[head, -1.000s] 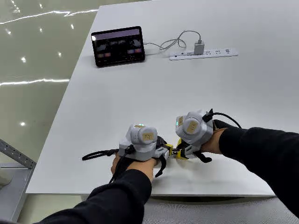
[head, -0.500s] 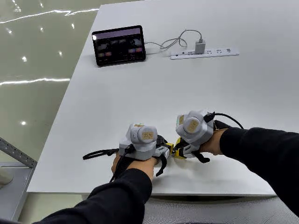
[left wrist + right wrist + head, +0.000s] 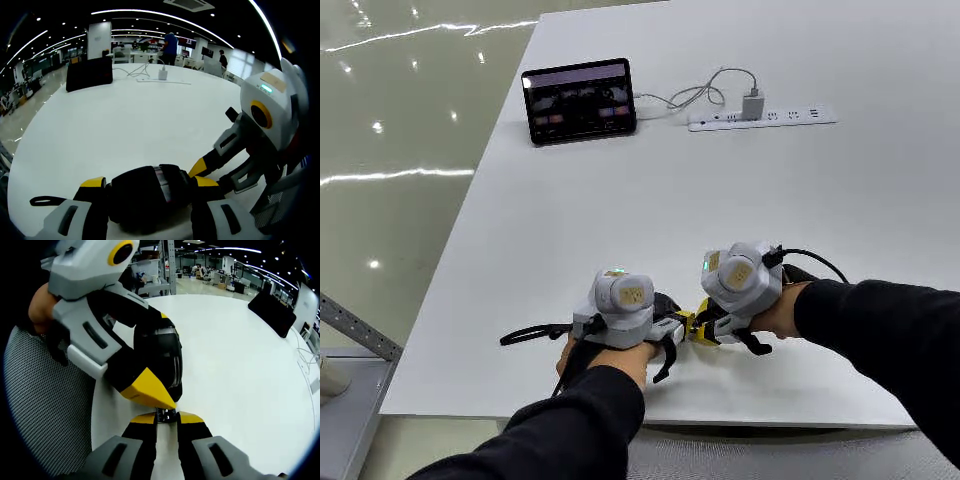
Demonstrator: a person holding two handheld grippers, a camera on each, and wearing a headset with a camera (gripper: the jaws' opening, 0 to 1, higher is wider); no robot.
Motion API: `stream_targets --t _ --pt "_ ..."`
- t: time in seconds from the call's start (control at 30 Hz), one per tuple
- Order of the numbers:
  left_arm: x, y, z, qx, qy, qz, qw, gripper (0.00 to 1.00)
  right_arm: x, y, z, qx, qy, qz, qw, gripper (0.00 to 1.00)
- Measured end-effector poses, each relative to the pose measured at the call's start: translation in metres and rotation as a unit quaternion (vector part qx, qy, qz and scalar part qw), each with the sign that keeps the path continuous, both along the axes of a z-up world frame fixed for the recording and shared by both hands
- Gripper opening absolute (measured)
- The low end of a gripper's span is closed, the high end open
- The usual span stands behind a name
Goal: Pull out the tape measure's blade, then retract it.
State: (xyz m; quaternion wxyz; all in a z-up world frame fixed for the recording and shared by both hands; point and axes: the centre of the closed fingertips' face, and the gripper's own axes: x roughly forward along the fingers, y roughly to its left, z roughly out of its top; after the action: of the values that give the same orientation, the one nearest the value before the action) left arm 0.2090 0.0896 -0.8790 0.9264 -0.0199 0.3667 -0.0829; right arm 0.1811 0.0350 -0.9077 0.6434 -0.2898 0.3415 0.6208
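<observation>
Near the edge of the white counter (image 3: 720, 200), your left gripper (image 3: 149, 183) clamps the black tape measure (image 3: 145, 200) while your right gripper (image 3: 166, 420) pinches its blade tip (image 3: 165, 413).

White desk (image 3: 620, 200); glossy pale floor (image 3: 400, 200) beyond its left edge. Dark tablet (image 3: 579, 100) propped up near the left edge, far end, screen lit. White power strip (image 3: 765, 118) lies flat to its right, apart. White charger (image 3: 752, 103) plugged into the strip; grey cable (image 3: 690, 95) loops toward the tablet. Metal rail (image 3: 355, 330) below near left corner.
</observation>
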Motion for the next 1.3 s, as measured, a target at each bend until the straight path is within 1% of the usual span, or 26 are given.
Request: stream_targets --t 0.13,0.2,0.3,0.4,0.57,0.6,0.63,0.67,0.83,0.93,1.07,1.1,1.3 --pt "0.0001 0.0 0.0001 -0.002 0.0 0.0 1.0 0.63 0.0007 0.0023 -0.0006 0.001 -0.001 -0.002 1.0 0.11" --pt "-0.0001 0.0002 0.0002 -0.002 0.0 0.0 1.0 0.63 0.0007 0.0042 -0.0012 -0.002 -0.006 0.005 1.0 0.11" --pt "0.0005 0.0004 0.0012 -0.006 -0.002 -0.002 1.0 0.63 0.0001 0.0067 -0.0015 -0.002 -0.006 0.008 0.9999 0.11" --pt "0.0004 0.0004 0.0004 -0.005 -0.002 -0.002 1.0 0.64 0.0003 0.0065 -0.0011 0.003 -0.003 0.007 1.0 0.11" --pt "0.0 -0.0002 0.0007 -0.005 -0.002 -0.003 1.0 0.64 -0.0003 0.0055 -0.0011 0.007 -0.007 0.004 0.9999 0.12" --pt "0.0003 -0.0002 0.0007 -0.005 -0.002 -0.003 1.0 0.64 -0.001 0.0054 -0.0003 0.015 -0.017 0.013 0.9997 0.12" --pt "0.0005 -0.0002 0.0005 -0.005 -0.003 -0.003 1.0 0.64 -0.0015 0.0047 -0.0002 0.019 -0.019 0.015 0.9995 0.12" --pt "0.0007 0.0 0.0006 -0.005 -0.003 -0.002 1.0 0.64 -0.0019 0.0026 -0.001 0.017 -0.019 0.014 0.9996 0.12" --pt "0.0011 -0.0001 0.0006 -0.005 -0.004 -0.001 1.0 0.64 -0.0016 0.0003 -0.0009 0.024 -0.034 0.018 0.999 0.11" --pt "0.0008 -0.0003 0.0013 -0.005 -0.003 -0.001 1.0 0.64 -0.0002 0.0018 -0.0002 0.023 -0.031 0.015 0.9991 0.11" --pt "0.0008 0.0002 0.0005 -0.006 -0.003 -0.001 1.0 0.64 -0.0005 0.0045 0.0001 0.02 -0.022 0.01 0.9995 0.1" --pt "0.0006 0.0 0.0008 -0.006 -0.003 0.0 1.0 0.64 -0.0004 0.0054 0.0004 0.019 -0.016 0.006 0.9997 0.1" --pt "0.0006 -0.0004 0.0011 -0.007 -0.002 0.0 1.0 0.64 -0.0002 0.0053 -0.0003 0.017 -0.021 0.014 0.9995 0.1"
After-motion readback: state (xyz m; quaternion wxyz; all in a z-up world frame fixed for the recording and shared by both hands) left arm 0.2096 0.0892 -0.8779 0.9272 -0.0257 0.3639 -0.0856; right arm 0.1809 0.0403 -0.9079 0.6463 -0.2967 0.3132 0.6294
